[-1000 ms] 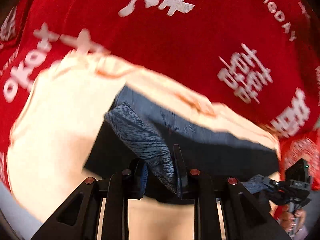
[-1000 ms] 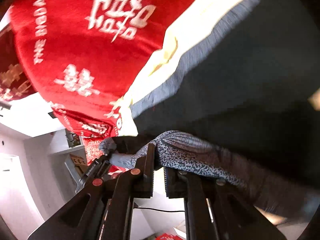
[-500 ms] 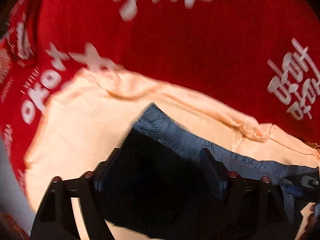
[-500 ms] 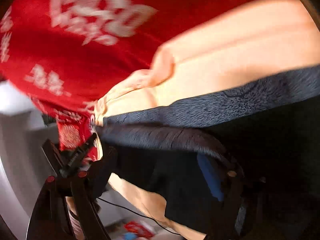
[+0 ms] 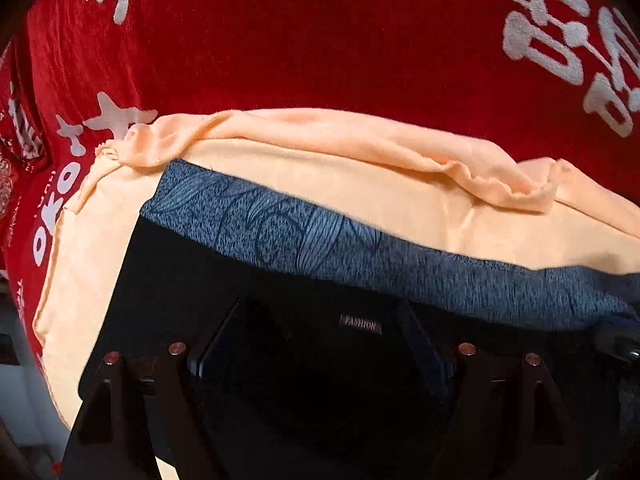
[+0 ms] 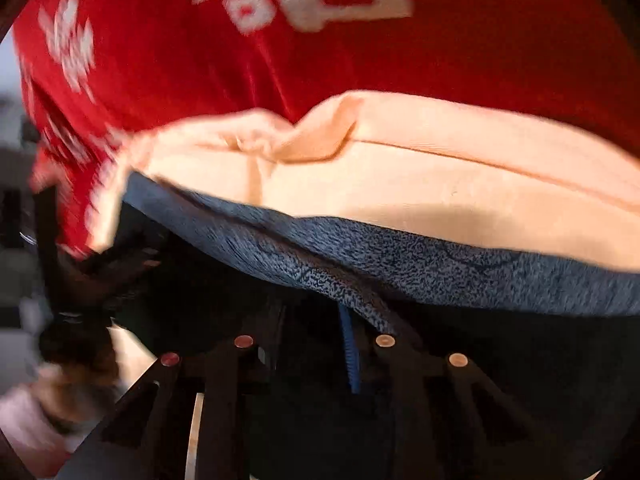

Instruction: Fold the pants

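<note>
The pants are dark with a blue-grey patterned waistband [image 5: 320, 244] and a small "FASHION" label [image 5: 360, 325]. They lie on a peach cloth [image 5: 360, 184] over a red printed cover [image 5: 320, 40]. My left gripper [image 5: 320, 344] is open, its fingers spread wide over the dark fabric just below the waistband. In the right wrist view the waistband [image 6: 440, 272] runs across the frame. My right gripper [image 6: 316, 320] stands partly open with a fold of the waistband between its fingers; the view is blurred.
The red cover [image 6: 280, 60] with white lettering fills the far side in both views. The peach cloth [image 6: 440, 168] has a rumpled far edge. The other gripper and a hand [image 6: 68, 320] show blurred at the left of the right wrist view.
Both grippers were shut on the lifted waistband. They lowered it onto the peach cloth and opened. The pants now lie flat and the left gripper is free of the fabric.
</note>
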The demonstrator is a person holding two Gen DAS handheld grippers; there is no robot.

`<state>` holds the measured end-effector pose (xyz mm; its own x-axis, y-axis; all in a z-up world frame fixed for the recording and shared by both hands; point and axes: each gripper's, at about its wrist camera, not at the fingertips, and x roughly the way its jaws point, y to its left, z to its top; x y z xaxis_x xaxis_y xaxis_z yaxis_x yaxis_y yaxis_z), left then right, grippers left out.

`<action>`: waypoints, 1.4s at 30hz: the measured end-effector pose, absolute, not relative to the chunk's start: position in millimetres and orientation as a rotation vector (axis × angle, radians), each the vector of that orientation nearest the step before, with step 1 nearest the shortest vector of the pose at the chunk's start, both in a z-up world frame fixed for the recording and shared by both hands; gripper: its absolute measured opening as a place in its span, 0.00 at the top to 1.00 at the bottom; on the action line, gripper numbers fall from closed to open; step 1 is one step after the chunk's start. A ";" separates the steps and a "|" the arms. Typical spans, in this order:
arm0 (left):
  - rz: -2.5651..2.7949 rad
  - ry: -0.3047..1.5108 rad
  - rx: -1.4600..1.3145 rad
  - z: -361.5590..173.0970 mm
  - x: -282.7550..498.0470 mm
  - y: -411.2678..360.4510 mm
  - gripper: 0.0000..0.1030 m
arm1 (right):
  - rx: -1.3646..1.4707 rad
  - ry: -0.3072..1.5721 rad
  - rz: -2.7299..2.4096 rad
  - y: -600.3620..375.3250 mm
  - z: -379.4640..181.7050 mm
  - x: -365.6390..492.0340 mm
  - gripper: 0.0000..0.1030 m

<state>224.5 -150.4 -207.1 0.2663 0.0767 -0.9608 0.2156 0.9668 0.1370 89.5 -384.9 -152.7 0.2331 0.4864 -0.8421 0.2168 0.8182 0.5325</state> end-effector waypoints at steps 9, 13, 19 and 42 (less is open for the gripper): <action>-0.190 1.330 0.342 -164.9 160.8 -157.5 0.23 | 0.712 1.238 0.035 -430.0 -97.5 -14.6 0.33; -0.292 1.353 0.356 -149.8 114.8 -174.0 0.23 | 0.760 1.211 -0.127 -453.9 -89.3 -91.1 0.33; -0.528 1.373 0.338 -140.0 51.7 -220.0 0.23 | 0.838 1.216 -0.369 -470.6 -100.4 -212.0 0.33; -0.860 1.530 0.341 -184.5 -81.2 -386.5 0.23 | 1.124 1.168 -0.415 -499.4 -181.1 -388.9 0.44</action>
